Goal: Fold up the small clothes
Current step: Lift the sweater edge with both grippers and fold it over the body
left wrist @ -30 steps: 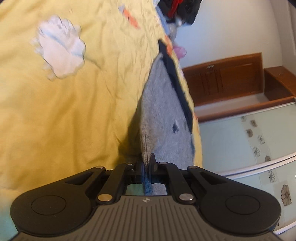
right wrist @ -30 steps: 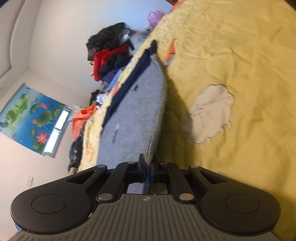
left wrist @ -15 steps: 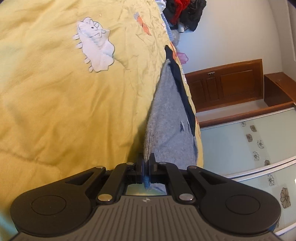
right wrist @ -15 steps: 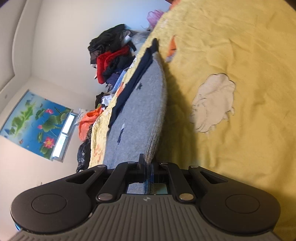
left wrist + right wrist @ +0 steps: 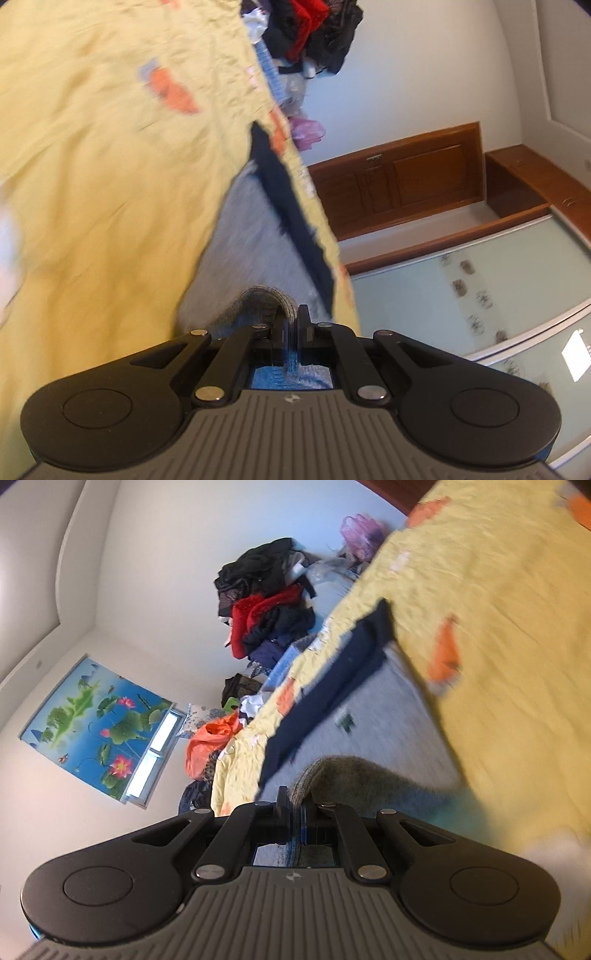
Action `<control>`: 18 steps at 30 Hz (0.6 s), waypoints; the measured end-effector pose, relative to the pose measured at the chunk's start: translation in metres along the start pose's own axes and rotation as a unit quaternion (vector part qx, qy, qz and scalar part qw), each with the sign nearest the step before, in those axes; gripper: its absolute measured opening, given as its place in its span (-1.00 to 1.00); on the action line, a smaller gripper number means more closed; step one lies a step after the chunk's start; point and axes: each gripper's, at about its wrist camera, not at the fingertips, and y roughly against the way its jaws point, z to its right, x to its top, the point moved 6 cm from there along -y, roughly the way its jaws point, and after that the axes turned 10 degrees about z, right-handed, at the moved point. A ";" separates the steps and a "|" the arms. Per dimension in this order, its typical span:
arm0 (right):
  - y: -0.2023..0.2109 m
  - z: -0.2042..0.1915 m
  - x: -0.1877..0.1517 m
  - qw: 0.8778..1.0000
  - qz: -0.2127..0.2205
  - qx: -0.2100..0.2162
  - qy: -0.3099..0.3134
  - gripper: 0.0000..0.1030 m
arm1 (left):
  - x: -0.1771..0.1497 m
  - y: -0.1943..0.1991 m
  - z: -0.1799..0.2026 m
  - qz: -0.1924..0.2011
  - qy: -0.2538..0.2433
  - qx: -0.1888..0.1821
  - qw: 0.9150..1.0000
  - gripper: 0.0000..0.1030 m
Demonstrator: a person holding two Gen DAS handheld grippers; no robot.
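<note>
Left tongs (image 5: 291, 325) and right tongs (image 5: 295, 808) each pinch a near corner of the grey garment (image 5: 255, 236), which lies on the yellow bed (image 5: 110, 184). Soft, light knit; it should drape, so hem corners suit gripping.

- I see open, wrinkled yellow bedspread (image 5: 110, 184) alongside the flat grey knitted garment (image 5: 255, 240): free passage.
- The heaped black and red clothes pile (image 5: 266, 605) blocks my bed's far end.
</note>
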 end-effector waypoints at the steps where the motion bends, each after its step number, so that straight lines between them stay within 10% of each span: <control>1: -0.008 -0.003 0.010 1.000 0.005 0.003 0.003 -0.77 | 0.009 -0.008 0.006 0.006 0.001 -0.008 1.000 -0.94; 18: -0.212 0.053 0.166 0.996 0.025 -0.078 -0.019 -0.77 | 0.156 -0.243 0.034 0.033 -0.015 0.007 0.999 -0.94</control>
